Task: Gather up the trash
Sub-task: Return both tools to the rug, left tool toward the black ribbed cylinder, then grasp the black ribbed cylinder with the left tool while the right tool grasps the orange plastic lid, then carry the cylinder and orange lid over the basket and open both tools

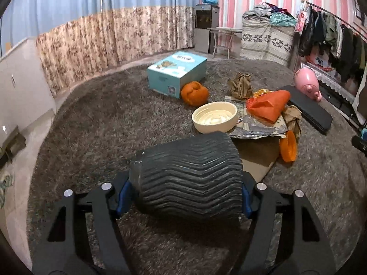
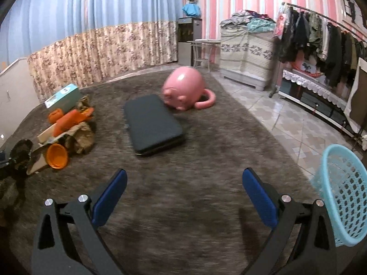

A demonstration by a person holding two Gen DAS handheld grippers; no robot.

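Trash sits in a loose heap on the shaggy grey carpet [image 1: 96, 123], in the right half of the left wrist view: crumpled brown paper [image 1: 240, 84], an orange bag [image 1: 268, 107], a cream bowl [image 1: 214, 116], a crushed orange cup [image 1: 195, 92], an orange lid [image 1: 288, 146] on its edge, all on or beside flattened cardboard [image 1: 257, 158]. The left tool [image 1: 185, 197] is clamped on a dark ribbed cup [image 1: 190, 171] lying sideways between its blue pads [image 1: 122, 197], which press on the two ends; the cup fills the lower centre of that view. The right tool [image 2: 184, 197] is spread wide with nothing in it, low over bare carpet. The light blue mesh basket [image 2: 341, 194] stands at the lower right edge of the right wrist view, well apart from the heap, which shows at the left edge there. The main risk, as I judge it, is the hold on the cup: the pads bear only on its ends, so the thin ribbed wall could buckle or the cup could roll out and drop on the way to the basket. The basket is light and stands at the carpet's edge, so a clumsy drop or a knock from a tool could tip it. The black case [image 2: 153, 126] and the pink pig-shaped pot [image 2: 183, 89] lie near the heap and do not look like trash; sweeping them in would be a mistake. The orange lid may roll off if nudged.
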